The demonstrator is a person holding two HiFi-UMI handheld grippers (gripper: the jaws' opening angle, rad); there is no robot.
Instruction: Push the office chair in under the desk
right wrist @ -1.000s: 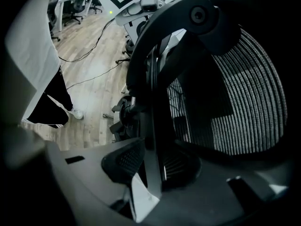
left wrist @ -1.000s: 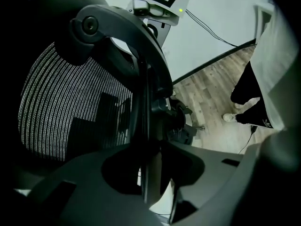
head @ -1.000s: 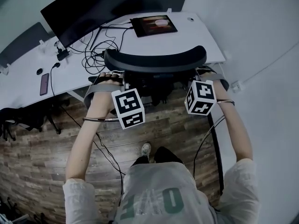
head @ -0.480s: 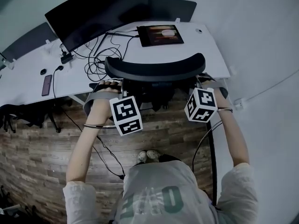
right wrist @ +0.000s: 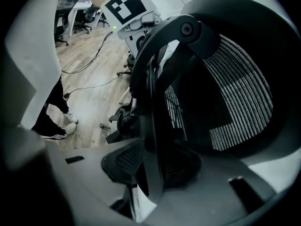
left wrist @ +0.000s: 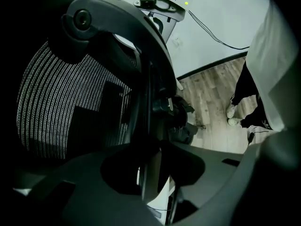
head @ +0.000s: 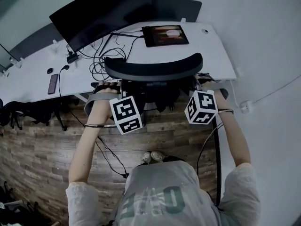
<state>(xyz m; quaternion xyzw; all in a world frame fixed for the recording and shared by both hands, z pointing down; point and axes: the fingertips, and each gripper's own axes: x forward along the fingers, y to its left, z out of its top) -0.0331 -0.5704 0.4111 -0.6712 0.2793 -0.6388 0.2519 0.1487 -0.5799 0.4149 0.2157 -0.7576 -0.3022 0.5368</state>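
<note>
The office chair (head: 153,69) has a matt black plastic frame, smooth along the top rail. Its back panel (left wrist: 61,102) is woven mesh cloth with fine pale ribs. The floor (head: 42,154) is wood plank, grainy and dull. The surface (head: 214,51) is smooth, matt white. The monitor (head: 103,11) is black with a faint sheen. The person's shirt (head: 155,197) is soft grey cloth.

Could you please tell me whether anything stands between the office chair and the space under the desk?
Nothing visible does. In the head view, the top of the office chair already overlaps the front edge of the desk. The space under the desk is hidden.
</note>
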